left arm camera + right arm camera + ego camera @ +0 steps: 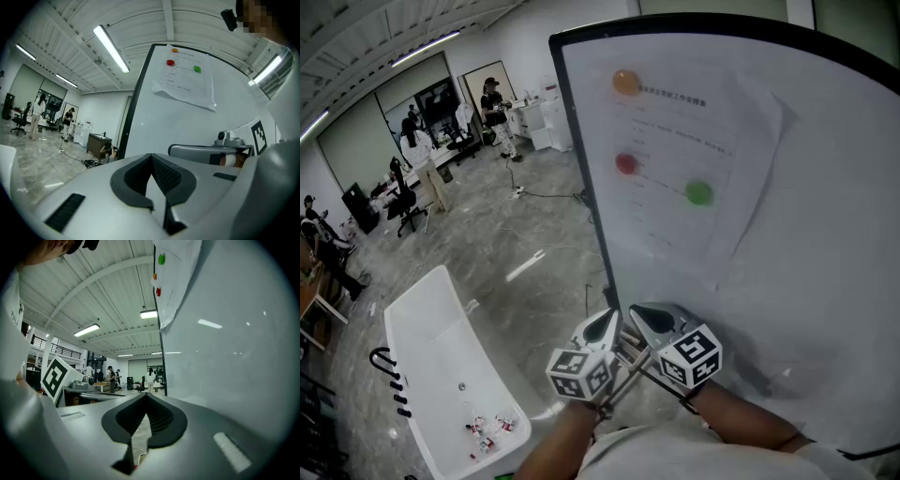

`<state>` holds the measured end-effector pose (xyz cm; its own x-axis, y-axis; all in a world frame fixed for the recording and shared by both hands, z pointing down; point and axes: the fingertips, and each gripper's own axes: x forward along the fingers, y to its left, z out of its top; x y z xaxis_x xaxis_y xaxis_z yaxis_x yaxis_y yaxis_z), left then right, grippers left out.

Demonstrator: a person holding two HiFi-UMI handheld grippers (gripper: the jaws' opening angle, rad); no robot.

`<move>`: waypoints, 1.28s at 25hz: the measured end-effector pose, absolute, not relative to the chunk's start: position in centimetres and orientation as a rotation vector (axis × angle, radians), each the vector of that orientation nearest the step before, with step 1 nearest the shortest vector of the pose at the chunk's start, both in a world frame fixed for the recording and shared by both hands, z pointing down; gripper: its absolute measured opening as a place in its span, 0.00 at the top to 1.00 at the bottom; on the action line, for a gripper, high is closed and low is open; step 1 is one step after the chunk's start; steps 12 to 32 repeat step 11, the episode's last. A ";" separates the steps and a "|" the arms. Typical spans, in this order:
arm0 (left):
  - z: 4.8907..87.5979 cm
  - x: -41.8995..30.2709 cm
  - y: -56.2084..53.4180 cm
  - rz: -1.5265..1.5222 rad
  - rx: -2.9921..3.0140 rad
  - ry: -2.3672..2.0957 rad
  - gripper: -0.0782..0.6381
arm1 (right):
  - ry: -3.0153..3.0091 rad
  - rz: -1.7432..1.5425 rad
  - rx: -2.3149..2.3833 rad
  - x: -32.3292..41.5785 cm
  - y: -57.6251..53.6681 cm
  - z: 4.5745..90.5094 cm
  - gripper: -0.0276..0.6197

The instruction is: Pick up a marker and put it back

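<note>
No marker shows in any view. In the head view both grippers are held close to the person's body, low in front of the whiteboard [825,281]. My left gripper [602,328] is shut with nothing between its black pads [136,180]. Right beside it, my right gripper [649,319] is also shut and empty, its tips nearly touching the left one's. A printed sheet [694,159] is fixed to the board by an orange magnet [626,82], a red magnet [625,163] and a green magnet [698,193]. The left gripper view shows the same sheet [185,79] high on the board.
The board's black frame edge [581,178] runs down to the grippers. A white tub [422,328] with several small items stands on the grey floor at lower left, black hooks [389,375] beside it. People, chairs and desks [431,159] fill the far room.
</note>
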<state>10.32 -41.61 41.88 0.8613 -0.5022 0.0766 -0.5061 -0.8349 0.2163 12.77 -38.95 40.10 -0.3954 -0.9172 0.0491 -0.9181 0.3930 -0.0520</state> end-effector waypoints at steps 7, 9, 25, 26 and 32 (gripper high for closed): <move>41.6 10.8 -41.4 0.024 2.824 -0.779 0.89 | -2.618 0.111 1.728 13.1 -38.8 40.1 0.95; 41.5 10.9 -41.3 0.019 2.824 -0.777 0.89 | -2.616 0.109 1.730 13.2 -38.6 40.0 0.95; 41.2 10.8 -41.2 0.013 2.826 -0.780 0.89 | -2.615 0.106 1.732 13.2 -38.6 39.8 0.95; 41.2 10.8 -41.2 0.013 2.826 -0.780 0.89 | -2.615 0.106 1.732 13.2 -38.6 39.8 0.95; 41.2 10.8 -41.2 0.013 2.826 -0.780 0.89 | -2.615 0.106 1.732 13.2 -38.6 39.8 0.95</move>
